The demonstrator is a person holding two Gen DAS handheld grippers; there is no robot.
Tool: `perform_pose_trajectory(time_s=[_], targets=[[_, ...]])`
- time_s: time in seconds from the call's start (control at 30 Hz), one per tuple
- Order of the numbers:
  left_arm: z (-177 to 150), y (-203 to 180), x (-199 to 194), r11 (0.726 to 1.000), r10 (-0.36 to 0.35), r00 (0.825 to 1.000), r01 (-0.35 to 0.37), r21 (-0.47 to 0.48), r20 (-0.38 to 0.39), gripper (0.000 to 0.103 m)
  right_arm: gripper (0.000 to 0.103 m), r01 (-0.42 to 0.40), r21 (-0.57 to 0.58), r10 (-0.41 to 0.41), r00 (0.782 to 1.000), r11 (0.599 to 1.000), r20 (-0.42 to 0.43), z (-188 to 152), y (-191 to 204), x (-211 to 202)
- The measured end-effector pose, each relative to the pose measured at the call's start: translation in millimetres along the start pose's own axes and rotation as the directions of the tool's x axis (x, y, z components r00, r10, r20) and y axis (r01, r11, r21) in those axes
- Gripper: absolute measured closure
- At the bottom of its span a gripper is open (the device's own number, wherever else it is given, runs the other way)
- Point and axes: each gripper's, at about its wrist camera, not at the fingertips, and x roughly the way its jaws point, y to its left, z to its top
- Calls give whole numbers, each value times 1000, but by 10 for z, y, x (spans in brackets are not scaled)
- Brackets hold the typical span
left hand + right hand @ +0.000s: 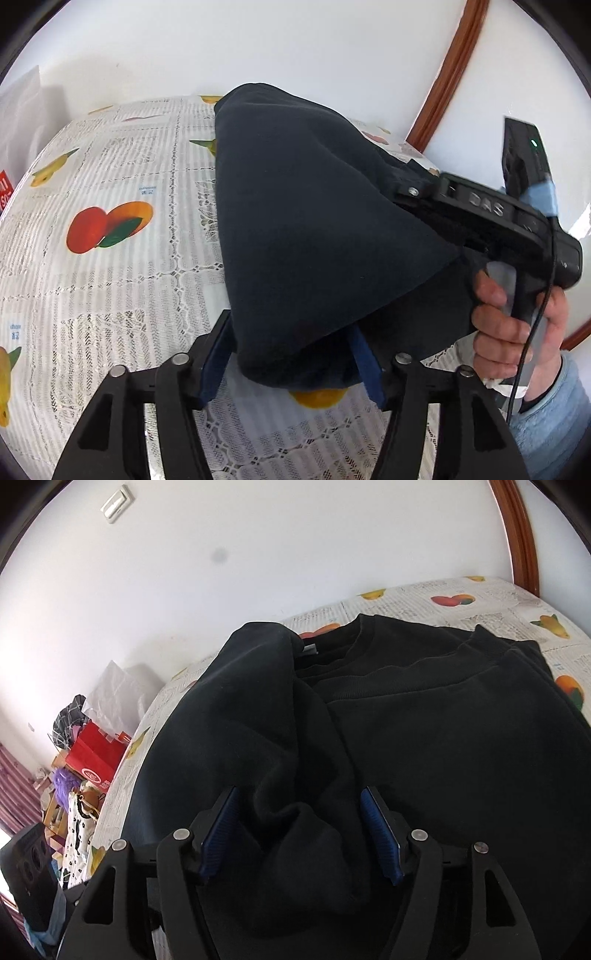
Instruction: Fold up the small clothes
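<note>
**Dark sweatshirt bunched on the fruit-print table**

White walls back your table, whose lace-patterned tablecloth [110, 229] is printed with fruit. Your black sweatshirt [424, 738] lies across it, ribbed collar at the far side, one side folded over in a thick heap. Your left gripper [291, 363] and right gripper [301, 836] both stand spread, cloth bunched loosely between the blue pads [380, 834], nothing clamped.

Matt, soft dark fleece sweatshirt [424, 731]; glossy printed lace-pattern tablecloth [122, 258]; ribbed blue pads [380, 834] on matt black plastic fingers; varnished wooden trim [447, 74].
</note>
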Motion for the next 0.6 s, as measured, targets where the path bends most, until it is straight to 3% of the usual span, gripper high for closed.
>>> perform_pose_trajectory(time_s=[0.03,0.1,0.13,0.17,0.27,0.37,0.53,0.6], targets=[[-1,-55,31,999,-4,1000,4,36,-5,23,38,15,4,-15,1000,1000,-3,18,22,45],[-45,-217,89,989,91,996,-91,118,3,24,62,17,-7,-17,1000,1000,-11,50,61,79],[-50,-250,121,985,115,993,-115,132,5,24,83,-3,-13,2,1000,1000,-16,64,72,80],[-43,-275,141,981,132,991,-132,140,4,24,88,-14,-19,14,1000,1000,-6,78,74,56],[-13,-213,147,986,133,991,-134,96,13,29,91,-39,-65,45,994,997,101,110,59,-215],[-8,-215,157,983,152,988,-153,98,14,30,93,-80,-65,92,972,995,217,126,-59,-634],[-6,-195,166,983,157,988,-157,93,15,30,93,2,-1,-2,918,1000,397,-8,-469,-1298],[-23,-187,148,983,158,987,-159,93,17,29,93,19,37,-33,908,999,419,-110,-657,-1457]])
